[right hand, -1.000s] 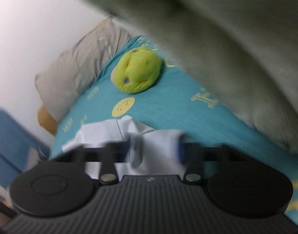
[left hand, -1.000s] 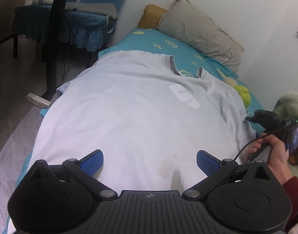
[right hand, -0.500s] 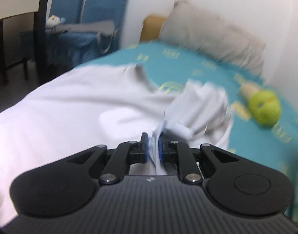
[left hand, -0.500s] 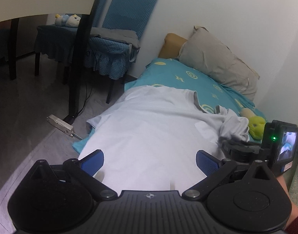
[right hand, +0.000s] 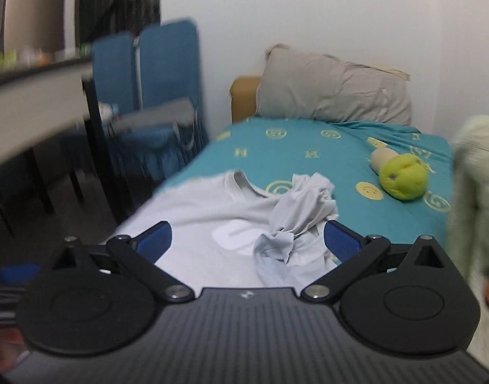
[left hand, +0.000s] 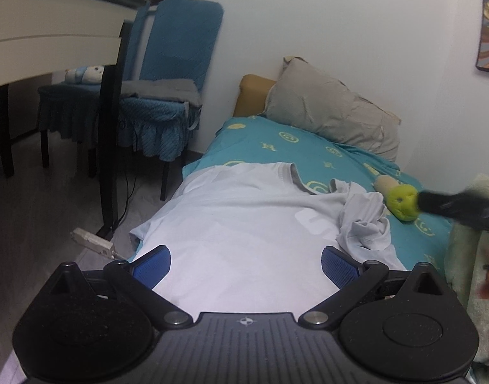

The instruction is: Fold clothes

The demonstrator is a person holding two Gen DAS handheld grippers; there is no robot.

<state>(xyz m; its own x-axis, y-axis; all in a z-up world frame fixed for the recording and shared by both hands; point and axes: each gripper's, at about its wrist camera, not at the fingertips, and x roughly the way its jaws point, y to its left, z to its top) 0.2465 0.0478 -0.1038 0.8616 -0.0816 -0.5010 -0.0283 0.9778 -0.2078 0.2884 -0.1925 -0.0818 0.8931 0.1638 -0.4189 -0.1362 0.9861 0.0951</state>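
A pale grey T-shirt (left hand: 244,224) lies flat on the teal bed sheet (left hand: 276,140), collar toward the pillow. Its right sleeve (left hand: 362,220) is bunched up on the chest near a white logo; it also shows in the right wrist view (right hand: 295,214). My left gripper (left hand: 246,262) is open and empty, above the shirt's lower part. My right gripper (right hand: 247,240) is open and empty, just behind the crumpled sleeve, not touching it. In the left wrist view a blurred black piece of the right gripper (left hand: 459,208) shows at the right edge.
A green plush toy (right hand: 401,176) lies on the sheet to the right of the shirt. A grey pillow (left hand: 330,115) leans on the wall. A fluffy pale blanket (right hand: 475,192) is at the right. Blue chairs (left hand: 167,96) and a table (left hand: 52,32) stand left of the bed.
My right gripper has let go of the sleeve, which now lies bunched on the chest, and has pulled back and up. My left gripper has risen and drawn back from the shirt.
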